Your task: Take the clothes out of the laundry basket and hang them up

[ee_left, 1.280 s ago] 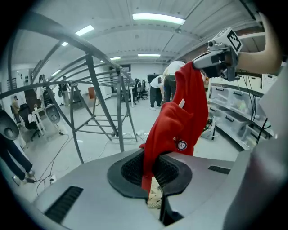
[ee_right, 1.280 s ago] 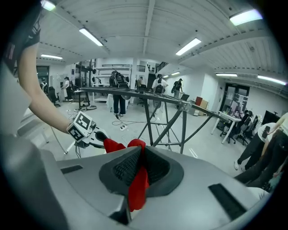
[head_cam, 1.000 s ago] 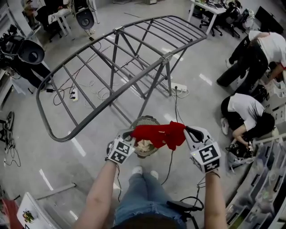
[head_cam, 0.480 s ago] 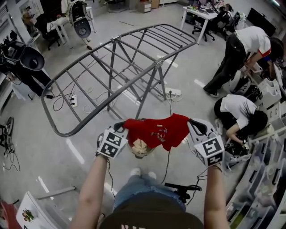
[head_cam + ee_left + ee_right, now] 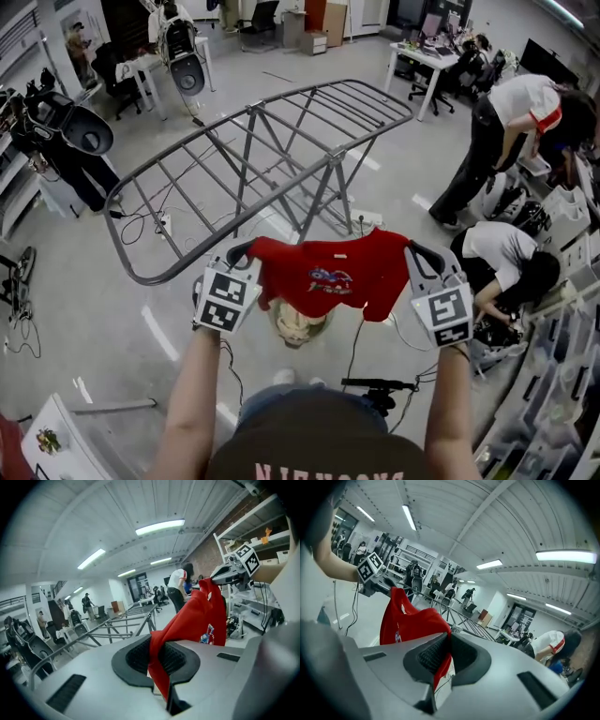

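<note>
Head view is showing a glossy grey floor (image 5: pixel 84 281) in an open workroom, with a grey rack (image 5: pixel 253 159) standing unfolded ahead and cables (image 5: pixel 141 220) trailing beneath it. A desk (image 5: pixel 427 58) is standing at the far end. At the right one person (image 5: pixel 516 112) is bending over and a second person (image 5: pixel 502 248) is crouching beside shelves (image 5: pixel 562 394), which are running off the frame edge. The left gripper (image 5: pixel 244 251) is clenching one top corner of a red shirt (image 5: pixel 328 272) and the right gripper (image 5: pixel 419 251) is clenching the other. Both gripper views are showing red cloth pinched between closed jaws. The shirt is hanging spread out between the grippers in the air, on the near side of the rack and apart from it. The basket (image 5: pixel 298 326) is sitting on the floor directly below, mostly hidden by the shirt, with only a pale patch showing. The shirt's print (image 5: pixel 325 278) is too small to read.
</note>
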### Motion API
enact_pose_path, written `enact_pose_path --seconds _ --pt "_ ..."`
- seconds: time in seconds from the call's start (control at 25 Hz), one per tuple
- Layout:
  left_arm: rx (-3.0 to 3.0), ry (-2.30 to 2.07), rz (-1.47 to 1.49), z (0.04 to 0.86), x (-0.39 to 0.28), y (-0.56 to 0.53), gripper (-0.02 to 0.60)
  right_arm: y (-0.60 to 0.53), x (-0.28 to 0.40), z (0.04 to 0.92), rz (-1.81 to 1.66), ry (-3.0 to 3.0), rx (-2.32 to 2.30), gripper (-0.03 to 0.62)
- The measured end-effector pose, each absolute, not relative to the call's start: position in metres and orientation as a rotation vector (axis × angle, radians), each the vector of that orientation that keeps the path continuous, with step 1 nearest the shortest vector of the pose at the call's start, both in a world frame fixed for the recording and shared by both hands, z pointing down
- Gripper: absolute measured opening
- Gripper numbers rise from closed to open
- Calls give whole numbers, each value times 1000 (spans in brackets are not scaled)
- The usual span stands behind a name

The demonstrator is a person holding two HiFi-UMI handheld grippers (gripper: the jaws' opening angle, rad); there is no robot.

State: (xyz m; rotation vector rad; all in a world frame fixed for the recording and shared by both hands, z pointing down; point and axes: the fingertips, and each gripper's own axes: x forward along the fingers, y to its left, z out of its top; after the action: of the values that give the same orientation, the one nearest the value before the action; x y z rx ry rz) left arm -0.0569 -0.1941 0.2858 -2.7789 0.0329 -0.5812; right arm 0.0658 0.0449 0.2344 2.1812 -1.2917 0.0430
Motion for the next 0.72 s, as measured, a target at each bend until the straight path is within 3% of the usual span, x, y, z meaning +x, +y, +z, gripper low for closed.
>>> enact_pose_path --seconds 0.72 --pt "-2599 336 -545 207 -83 -213 17 2 83 169 -321 -1288 2002 15"
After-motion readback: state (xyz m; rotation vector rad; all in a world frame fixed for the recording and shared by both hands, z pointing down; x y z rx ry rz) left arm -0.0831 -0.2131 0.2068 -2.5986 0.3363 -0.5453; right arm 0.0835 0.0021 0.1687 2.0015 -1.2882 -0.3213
